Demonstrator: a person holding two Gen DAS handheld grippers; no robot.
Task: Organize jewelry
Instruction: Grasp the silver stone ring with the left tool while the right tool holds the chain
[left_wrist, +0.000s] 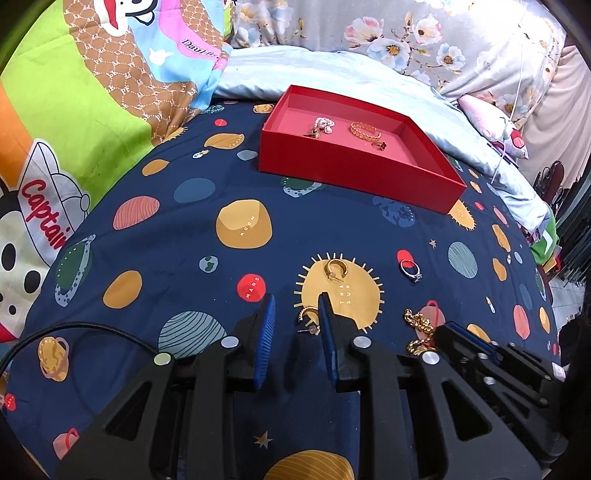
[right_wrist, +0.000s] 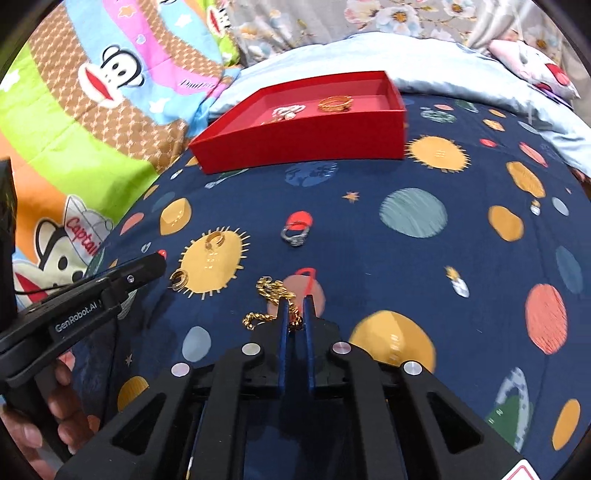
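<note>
The gold chain (right_wrist: 275, 301) lies crumpled at lower centre of the right wrist view, strung out from upper right to lower left across the navy planet-print sheet (right_wrist: 369, 240). The right gripper (right_wrist: 294, 301) has its jaws nearly together, pinched on the chain's middle.

In the left wrist view the left gripper (left_wrist: 295, 301) stands partly open, its jaws apart with a gold hoop earring (left_wrist: 308, 318) lying between them, just beside the right finger; whether a pad touches it I cannot tell. A second hoop (left_wrist: 334, 269) lies just above, open side facing lower right, and a silver ring (left_wrist: 411, 269) right of that.

The red box (left_wrist: 354, 173) sits at upper centre, long side running left to right, holding a bracelet (left_wrist: 365, 130) and smaller pieces.
</note>
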